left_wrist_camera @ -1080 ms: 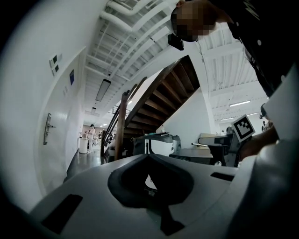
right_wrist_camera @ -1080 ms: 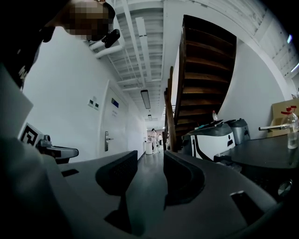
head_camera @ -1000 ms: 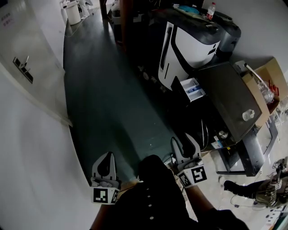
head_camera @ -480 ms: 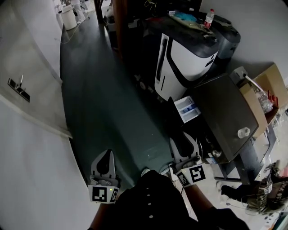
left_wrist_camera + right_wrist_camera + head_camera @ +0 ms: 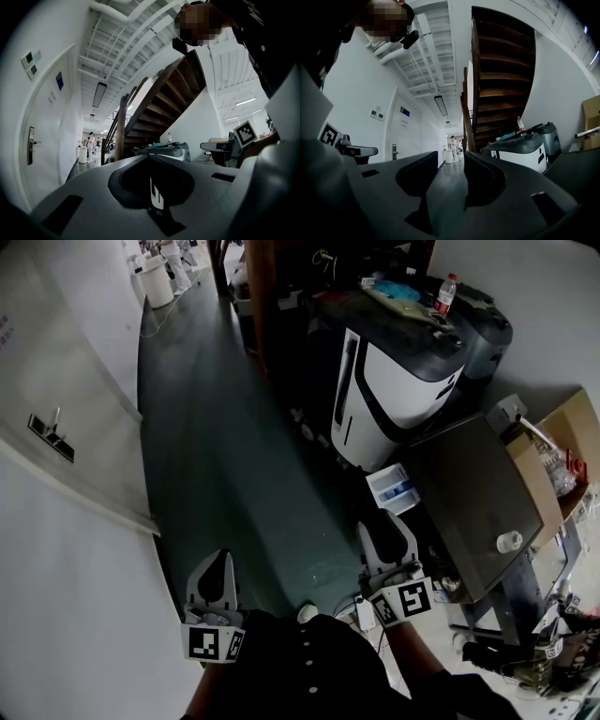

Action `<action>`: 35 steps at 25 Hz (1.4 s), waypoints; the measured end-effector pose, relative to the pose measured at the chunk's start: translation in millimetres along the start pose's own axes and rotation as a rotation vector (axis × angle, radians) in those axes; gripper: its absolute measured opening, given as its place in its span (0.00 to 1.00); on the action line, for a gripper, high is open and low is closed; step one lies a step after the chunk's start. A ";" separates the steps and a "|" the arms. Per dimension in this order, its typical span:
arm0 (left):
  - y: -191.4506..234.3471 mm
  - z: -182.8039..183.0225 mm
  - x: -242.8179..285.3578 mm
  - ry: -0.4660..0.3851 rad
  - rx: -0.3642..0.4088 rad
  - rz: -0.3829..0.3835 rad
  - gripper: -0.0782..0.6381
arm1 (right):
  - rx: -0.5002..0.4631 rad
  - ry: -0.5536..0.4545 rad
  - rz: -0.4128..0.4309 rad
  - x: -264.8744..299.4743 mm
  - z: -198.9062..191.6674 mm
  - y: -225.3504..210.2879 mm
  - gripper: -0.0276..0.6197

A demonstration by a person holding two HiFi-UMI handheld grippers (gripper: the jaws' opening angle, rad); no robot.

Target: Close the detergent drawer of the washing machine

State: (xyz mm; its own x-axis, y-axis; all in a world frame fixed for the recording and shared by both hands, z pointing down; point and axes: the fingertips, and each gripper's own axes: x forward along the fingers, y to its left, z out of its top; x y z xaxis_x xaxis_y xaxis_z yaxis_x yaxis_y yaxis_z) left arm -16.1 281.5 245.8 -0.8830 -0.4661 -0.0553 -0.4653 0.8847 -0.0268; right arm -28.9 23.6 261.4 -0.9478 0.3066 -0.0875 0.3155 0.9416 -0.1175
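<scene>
- My left gripper (image 5: 221, 568) hangs over the dark floor (image 5: 225, 446), jaws pressed together on nothing.
- My right gripper (image 5: 382, 526) has its jaws wide apart and empty.
- Just above it in the head view, the detergent drawer (image 5: 394, 488) stands pulled out of the washing machine (image 5: 473, 512).

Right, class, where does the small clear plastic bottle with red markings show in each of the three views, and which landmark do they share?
Head view: clear plastic bottle at top right, standing on the white-and-black machine.
Left gripper view: bottle tiny, just right of centre, below the dark wooden staircase.
Right gripper view: bottle right of centre, beneath the staircase.
Shared landmark: that machine, under the bottle in all three.
</scene>
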 end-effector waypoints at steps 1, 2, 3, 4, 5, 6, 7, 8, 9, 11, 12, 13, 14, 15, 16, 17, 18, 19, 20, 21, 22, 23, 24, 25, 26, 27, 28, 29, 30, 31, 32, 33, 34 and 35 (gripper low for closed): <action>1.4 0.4 1.1 -0.002 0.003 0.002 0.13 | -0.004 0.003 0.003 1.6 -1.2 0.0 0.31; 2.8 -0.7 2.2 -0.003 0.004 0.004 0.13 | -0.008 0.000 0.006 3.5 -1.3 0.2 0.31; 4.6 -2.6 3.4 -0.003 0.001 0.004 0.13 | -0.009 -0.004 0.006 5.7 -1.0 0.5 0.31; 7.2 -5.0 4.8 -0.003 -0.003 0.004 0.13 | -0.010 -0.007 0.006 8.3 -0.9 1.1 0.31; 11.0 -7.8 6.6 -0.001 -0.008 0.003 0.13 | -0.012 -0.007 0.003 11.5 -1.2 2.0 0.31; 15.6 -10.8 9.0 0.003 -0.013 0.001 0.13 | -0.014 -0.004 -0.001 15.0 -2.1 3.1 0.31; 21.0 -13.5 12.2 0.007 -0.018 -0.002 0.13 | -0.016 0.002 -0.007 18.8 -3.5 4.1 0.31; 27.1 -15.4 16.4 0.009 -0.023 -0.006 0.13 | -0.018 0.007 -0.014 23.0 -4.7 4.9 0.31; 33.8 -16.4 21.2 0.008 -0.027 -0.010 0.13 | -0.021 0.011 -0.022 28.0 -5.2 5.7 0.31; 49.8 -17.2 32.5 0.002 -0.035 -0.021 0.13 | -0.028 0.007 -0.043 41.3 -3.4 7.8 0.31; 59.1 -17.8 39.7 -0.001 -0.037 -0.027 0.13 | -0.031 0.002 -0.058 49.8 -2.5 8.2 0.31; 68.3 -18.6 48.3 -0.003 -0.039 -0.037 0.13 | -0.032 -0.002 -0.072 58.6 -3.1 7.6 0.31; 76.7 -19.4 57.5 -0.002 -0.044 -0.049 0.13 | -0.030 -0.006 -0.083 67.3 -3.9 7.5 0.31; 83.9 -19.6 66.0 0.000 -0.051 -0.065 0.13 | -0.025 -0.011 -0.090 75.6 -3.8 9.2 0.31; 90.2 -18.6 73.6 0.001 -0.057 -0.085 0.13 | -0.021 -0.017 -0.094 83.4 -3.1 12.8 0.31; 96.5 -16.4 81.0 -0.003 -0.058 -0.105 0.13 | -0.023 -0.020 -0.098 91.8 -1.9 17.3 0.31; 103.3 -13.8 88.7 -0.008 -0.057 -0.125 0.13 | -0.032 -0.017 -0.107 100.7 -1.4 21.1 0.31; 110.5 -11.4 96.8 -0.014 -0.056 -0.142 0.13 | -0.043 -0.007 -0.122 109.7 -2.0 23.1 0.31; 117.9 -9.8 104.9 -0.018 -0.055 -0.158 0.13 | -0.050 0.001 -0.143 118.4 -2.5 24.1 0.31; 124.8 -9.2 112.6 -0.019 -0.056 -0.175 0.13 | -0.053 0.003 -0.163 126.8 -2.1 25.0 0.31; 131.0 -9.5 120.1 -0.017 -0.056 -0.194 0.13 | -0.056 0.002 -0.180 134.6 -1.4 26.3 0.31; 136.2 -10.5 127.4 -0.014 -0.056 -0.215 0.13 | -0.060 0.001 -0.194 141.1 -1.0 27.6 0.31; 140.5 -11.5 134.0 -0.011 -0.058 -0.236 0.13 | -0.063 0.001 -0.208 146.0 -0.9 28.6 0.31; 144.7 -12.1 140.0 -0.009 -0.060 -0.256 0.13 | -0.064 0.001 -0.225 149.5 -1.2 29.0 0.31; 149.4 -12.5 145.9 -0.008 -0.063 -0.273 0.13 | -0.062 0.001 -0.245 152.3 -1.6 28.8 0.31; 154.6 -12.7 152.0 -0.007 -0.066 -0.288 0.13 | -0.057 0.001 -0.267 154.6 -2.1 28.3 0.31; 159.9 -12.9 158.4 -0.006 -0.070 -0.302 0.13 | -0.054 -0.001 -0.291 156.6 -2.5 27.6 0.31; 164.5 -13.3 165.2 -0.005 -0.072 -0.319 0.13 | -0.055 -0.002 -0.315 158.4 -2.6 27.0 0.31; 167.9 -13.8 172.2 -0.004 -0.074 -0.338 0.13 | -0.060 -0.004 -0.340 159.8 -2.2 26.2 0.31; 169.9 -14.3 179.3 -0.003 -0.074 -0.361 0.13 | -0.064 -0.008 -0.365 160.6 -1.4 25.3 0.31; 170.8 -14.6 186.1 -0.002 -0.073 -0.387 0.13 | -0.065 -0.015 -0.391 160.9 -0.7 24.4 0.31; 171.1 -15.0 192.5 -0.001 -0.073 -0.413 0.13 | -0.067 -0.020 -0.417 160.4 -0.6 23.6 0.31; 171.4 -15.7 198.8 0.000 -0.073 -0.440 0.13 | -0.072 -0.018 -0.446 159.0 -1.8 22.7 0.31; 171.6 -16.7 205.1 0.001 -0.075 -0.467 0.13 | -0.079 -0.013 -0.475 156.9 -3.5 22.1 0.31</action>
State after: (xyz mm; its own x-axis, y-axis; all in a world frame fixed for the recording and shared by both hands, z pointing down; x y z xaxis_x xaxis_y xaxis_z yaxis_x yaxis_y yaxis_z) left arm -278.0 337.6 246.5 -0.5780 -0.8143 -0.0539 -0.8160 0.5776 0.0231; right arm -170.8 93.0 248.5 -0.9854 -0.1611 -0.0544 -0.1570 0.9849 -0.0724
